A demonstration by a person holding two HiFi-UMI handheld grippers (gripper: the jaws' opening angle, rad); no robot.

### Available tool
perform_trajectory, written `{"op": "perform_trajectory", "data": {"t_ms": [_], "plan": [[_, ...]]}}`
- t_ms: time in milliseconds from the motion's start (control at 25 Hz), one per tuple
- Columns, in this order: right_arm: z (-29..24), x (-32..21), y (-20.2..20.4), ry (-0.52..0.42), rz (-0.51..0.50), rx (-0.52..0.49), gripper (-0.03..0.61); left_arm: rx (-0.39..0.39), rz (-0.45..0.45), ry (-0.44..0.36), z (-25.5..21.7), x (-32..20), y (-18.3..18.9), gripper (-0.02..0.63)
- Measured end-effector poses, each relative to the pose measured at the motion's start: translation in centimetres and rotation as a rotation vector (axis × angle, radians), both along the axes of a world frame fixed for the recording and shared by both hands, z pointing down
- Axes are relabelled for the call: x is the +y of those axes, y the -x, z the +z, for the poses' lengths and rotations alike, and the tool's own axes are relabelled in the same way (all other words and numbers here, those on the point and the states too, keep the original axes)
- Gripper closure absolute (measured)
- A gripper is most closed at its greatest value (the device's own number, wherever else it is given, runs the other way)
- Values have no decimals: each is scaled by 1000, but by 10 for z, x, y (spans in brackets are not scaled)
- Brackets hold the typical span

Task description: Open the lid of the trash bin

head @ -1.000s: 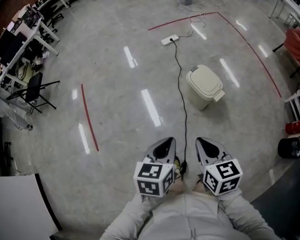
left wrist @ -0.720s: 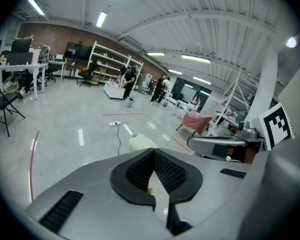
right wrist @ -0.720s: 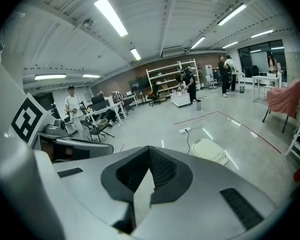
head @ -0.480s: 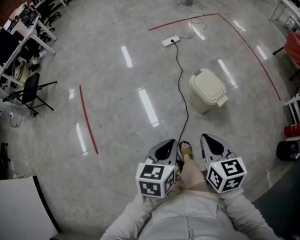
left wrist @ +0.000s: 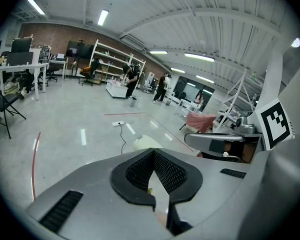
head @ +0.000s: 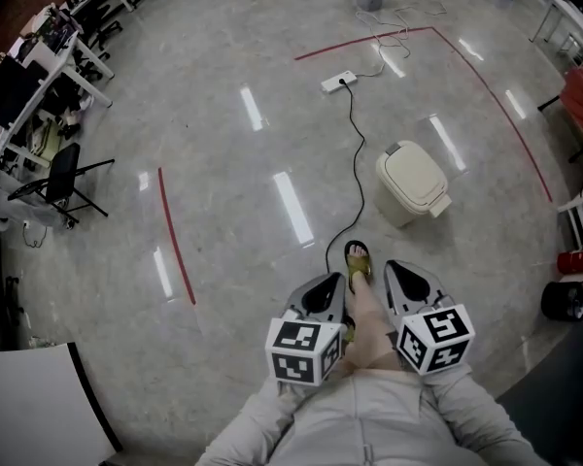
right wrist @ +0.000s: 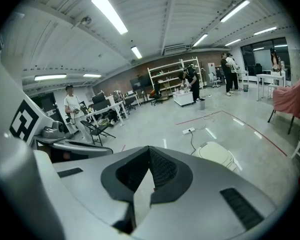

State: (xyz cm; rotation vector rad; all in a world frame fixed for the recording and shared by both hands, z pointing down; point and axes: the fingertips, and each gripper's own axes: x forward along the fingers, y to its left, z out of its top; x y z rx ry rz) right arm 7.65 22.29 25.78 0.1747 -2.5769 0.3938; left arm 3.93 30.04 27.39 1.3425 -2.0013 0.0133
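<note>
The cream trash bin (head: 413,183) stands on the floor ahead and to the right, its lid down. It shows over the jaws in the left gripper view (left wrist: 147,143) and in the right gripper view (right wrist: 217,154). My left gripper (head: 323,284) and right gripper (head: 400,275) are held side by side near my body, well short of the bin. Both are shut with nothing in them: the jaws meet at the tips in the left gripper view (left wrist: 153,151) and the right gripper view (right wrist: 150,148).
A black cable (head: 355,153) runs from a white power strip (head: 338,82) past the bin's left side toward my sandalled foot (head: 357,260). Red tape lines (head: 175,236) mark the floor. A chair (head: 63,178) and desks stand at left, a black bucket (head: 566,299) at right.
I have stepped forward: the bin has come lower and nearer in the head view, and my foot now shows between the grippers. Both grippers stay shut.
</note>
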Motion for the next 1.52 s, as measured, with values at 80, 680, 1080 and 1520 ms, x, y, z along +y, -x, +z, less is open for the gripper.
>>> {"op": "perform_trajectory", "data": {"t_ms": [80,680,1080,1520], "plan": [[1,-8,10,0,-5,-1,581,-2,3,5,2,-8,8,609],[20,-111,113,6,-27,66,581,18,7,41,13,-114,116,609],[30,-191,174,44,-15,91,581,36,104,99,31,-218,177,609],[84,-238,180,127,91,138,581,61,257,170,98,-318,202,609]]}}
